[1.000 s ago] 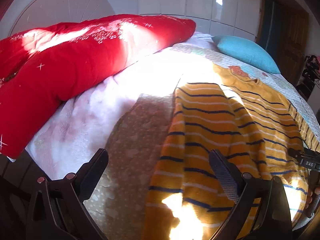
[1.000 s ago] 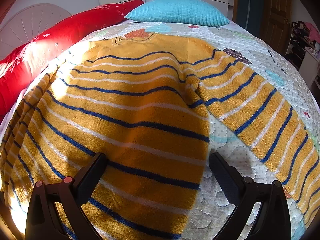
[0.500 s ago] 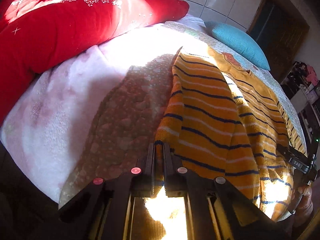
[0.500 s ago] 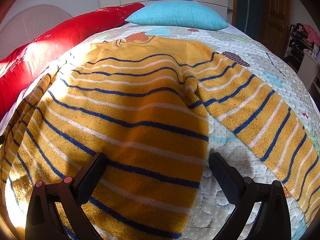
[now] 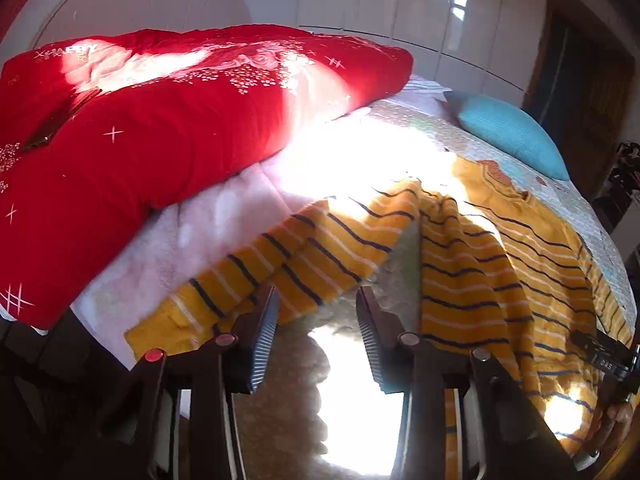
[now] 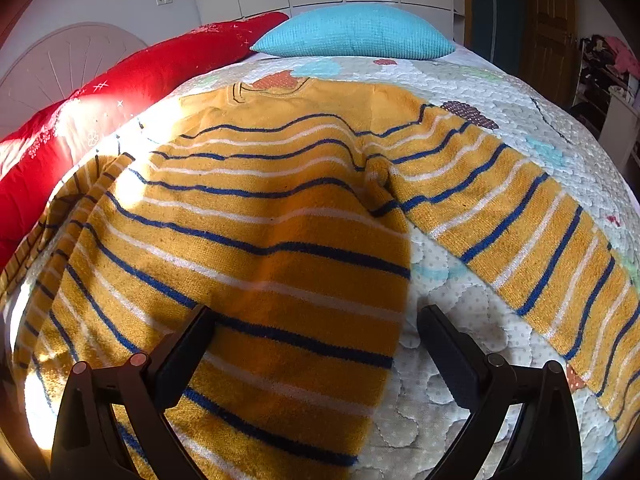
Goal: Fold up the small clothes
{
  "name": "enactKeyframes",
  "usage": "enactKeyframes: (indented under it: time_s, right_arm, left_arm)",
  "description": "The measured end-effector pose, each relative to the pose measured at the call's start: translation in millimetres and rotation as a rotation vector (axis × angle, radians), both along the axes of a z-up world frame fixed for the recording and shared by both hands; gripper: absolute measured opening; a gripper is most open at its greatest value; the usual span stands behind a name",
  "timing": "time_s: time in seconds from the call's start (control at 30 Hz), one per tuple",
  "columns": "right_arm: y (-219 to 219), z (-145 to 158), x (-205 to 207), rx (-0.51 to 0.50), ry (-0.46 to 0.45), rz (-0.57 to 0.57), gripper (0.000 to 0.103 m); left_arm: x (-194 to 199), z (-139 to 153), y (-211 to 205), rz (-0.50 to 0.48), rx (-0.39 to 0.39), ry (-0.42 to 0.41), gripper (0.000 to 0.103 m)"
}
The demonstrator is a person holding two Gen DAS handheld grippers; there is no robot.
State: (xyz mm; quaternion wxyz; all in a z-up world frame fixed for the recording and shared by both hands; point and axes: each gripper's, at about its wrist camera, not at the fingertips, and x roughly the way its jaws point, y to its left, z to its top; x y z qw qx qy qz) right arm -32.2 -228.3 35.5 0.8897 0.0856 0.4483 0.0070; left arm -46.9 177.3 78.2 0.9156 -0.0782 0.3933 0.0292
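Note:
A yellow sweater (image 6: pixel 280 216) with blue and white stripes lies flat on the quilted bed, neck toward the pillow. In the left wrist view its left sleeve (image 5: pixel 288 256) is drawn out sideways and hangs slightly raised, its lower edge at the tips of my left gripper (image 5: pixel 316 308). The jaws are opening; the ribbed pads stand apart and do not press on the fabric. My right gripper (image 6: pixel 316 320) is open over the sweater's hem, one finger over the knit and the other over bare quilt. The right sleeve (image 6: pixel 520 216) lies spread toward the bed's right side.
A long red bolster (image 5: pixel 160 128) runs along the left of the bed, with a blue pillow (image 6: pixel 356 32) at the head. The patterned quilt (image 6: pixel 460 344) shows between body and right sleeve. A hand (image 5: pixel 612 412) appears at the right edge. White cupboards and a brown door stand behind.
The left gripper went from wide open to shut on the sleeve's cuff, rose, and its jaws have parted again. The sleeve now lies pulled out to the left. The right gripper stayed put.

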Motion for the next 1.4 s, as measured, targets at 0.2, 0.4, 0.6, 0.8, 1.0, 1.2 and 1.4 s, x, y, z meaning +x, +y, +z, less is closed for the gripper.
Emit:
enactKeyframes:
  time_s: [0.2, 0.4, 0.6, 0.8, 1.0, 1.2, 1.4]
  right_arm:
    - [-19, 16, -57, 0.204, -0.009, -0.004, 0.097]
    - [11, 11, -86, 0.118, 0.008, 0.091, 0.032]
    - [-25, 22, -117, 0.138, -0.026, 0.003, 0.032]
    - [-152, 8, -175, 0.368, -0.089, -0.41, 0.059]
    - [-224, 2, -216, 0.528, -0.173, -0.69, 0.062]
    - [-246, 4, -221, 0.581, -0.24, -0.745, 0.062]
    - [-269, 9, -233, 0.56, -0.276, -0.821, 0.062]
  left_arm:
    - [-23, -43, -56, -0.196, -0.14, 0.106, 0.052]
    - [-33, -64, -86, -0.194, -0.091, 0.155, 0.01]
    - [-57, -39, -57, -0.098, -0.102, 0.109, 0.009]
    - [-77, -12, -55, -0.095, -0.045, 0.016, 0.04]
    - [-73, -3, -82, -0.152, -0.061, -0.005, 0.042]
    - [-68, -4, -110, -0.215, -0.057, 0.003, 0.042]
    - [-72, -5, -116, -0.236, -0.049, 0.01, 0.044]
